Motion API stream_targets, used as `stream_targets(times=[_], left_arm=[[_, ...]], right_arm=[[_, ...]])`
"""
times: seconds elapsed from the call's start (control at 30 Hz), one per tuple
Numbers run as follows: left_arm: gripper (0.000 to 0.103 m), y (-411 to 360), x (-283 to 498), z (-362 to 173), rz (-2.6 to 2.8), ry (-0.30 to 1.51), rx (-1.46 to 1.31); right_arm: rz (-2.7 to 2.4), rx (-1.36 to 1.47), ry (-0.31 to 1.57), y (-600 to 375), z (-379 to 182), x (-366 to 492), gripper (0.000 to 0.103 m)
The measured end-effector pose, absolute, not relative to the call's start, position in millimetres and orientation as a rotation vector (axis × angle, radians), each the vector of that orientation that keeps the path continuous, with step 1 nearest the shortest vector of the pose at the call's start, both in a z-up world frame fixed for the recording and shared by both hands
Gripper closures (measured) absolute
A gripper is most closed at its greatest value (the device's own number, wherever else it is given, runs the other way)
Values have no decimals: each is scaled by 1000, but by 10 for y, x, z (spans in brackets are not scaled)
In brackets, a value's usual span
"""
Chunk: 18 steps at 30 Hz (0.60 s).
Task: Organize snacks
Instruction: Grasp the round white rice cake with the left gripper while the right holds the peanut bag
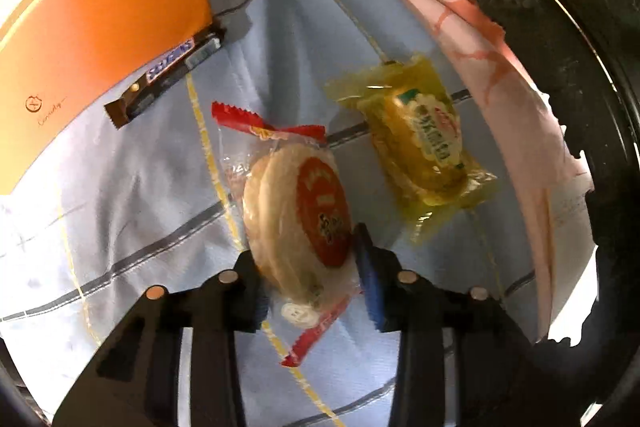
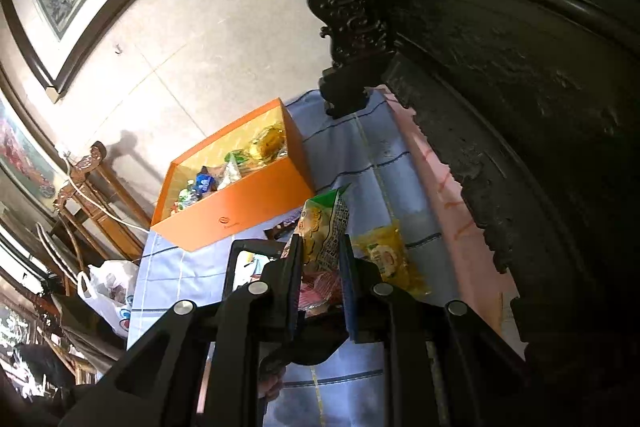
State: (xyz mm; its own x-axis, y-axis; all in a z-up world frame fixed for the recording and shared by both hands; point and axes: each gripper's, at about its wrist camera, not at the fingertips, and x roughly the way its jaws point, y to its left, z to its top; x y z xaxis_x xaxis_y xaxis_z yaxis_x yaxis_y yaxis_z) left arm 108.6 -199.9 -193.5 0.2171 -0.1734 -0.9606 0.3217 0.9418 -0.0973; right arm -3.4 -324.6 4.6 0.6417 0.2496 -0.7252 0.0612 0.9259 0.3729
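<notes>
Now both grippers held a snack for the box.
Left gripper pinched the rice cracker pack (just off the cloth); right gripper squeezed a green snack bag, with the orange box waiting beyond.

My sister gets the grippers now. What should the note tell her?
Left hand-held gripper: closing around the rice cracker pack, which seems to be still on the cloth; cannot tell if the grip is firm.
Right hand-held gripper: shut on a green snack bag, held above the table.
Orange box: already holds several snacks.
Still out: Snickers bar lying against the box, yellow cake pack on the cloth.
Left to do: put all four in the box.
</notes>
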Motion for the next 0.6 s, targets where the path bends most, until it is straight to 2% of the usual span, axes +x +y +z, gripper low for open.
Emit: stream_targets(times=[0.03, 0.07, 0.1, 0.23, 0.33, 0.4, 0.43, 0.6], left_arm=[[47, -1979, 1101, -1958, -335, 1326, 118], [12, -1952, 1121, -2019, -314, 1372, 109], [5, -1950, 1099, -2088, -305, 1405, 114], [4, -2150, 882, -2074, -276, 1282, 361], [4, -2180, 840, -2019, -285, 1273, 369], [17, -2126, 890, -2023, -294, 1287, 241], [32, -2081, 851, -1952, -284, 1257, 242], [32, -2133, 776, -1843, -325, 1249, 334]], right_arm=[[118, 386, 870, -3233, 51, -43, 85], [122, 386, 867, -3223, 52, -50, 85], [124, 388, 867, -3216, 50, -55, 85], [126, 399, 876, -3226, 21, -78, 85], [119, 405, 876, -3249, 15, -88, 85], [118, 405, 874, -3258, 22, -90, 85], [117, 403, 873, -3256, 23, -93, 85], [131, 394, 858, -3209, 91, -89, 85]])
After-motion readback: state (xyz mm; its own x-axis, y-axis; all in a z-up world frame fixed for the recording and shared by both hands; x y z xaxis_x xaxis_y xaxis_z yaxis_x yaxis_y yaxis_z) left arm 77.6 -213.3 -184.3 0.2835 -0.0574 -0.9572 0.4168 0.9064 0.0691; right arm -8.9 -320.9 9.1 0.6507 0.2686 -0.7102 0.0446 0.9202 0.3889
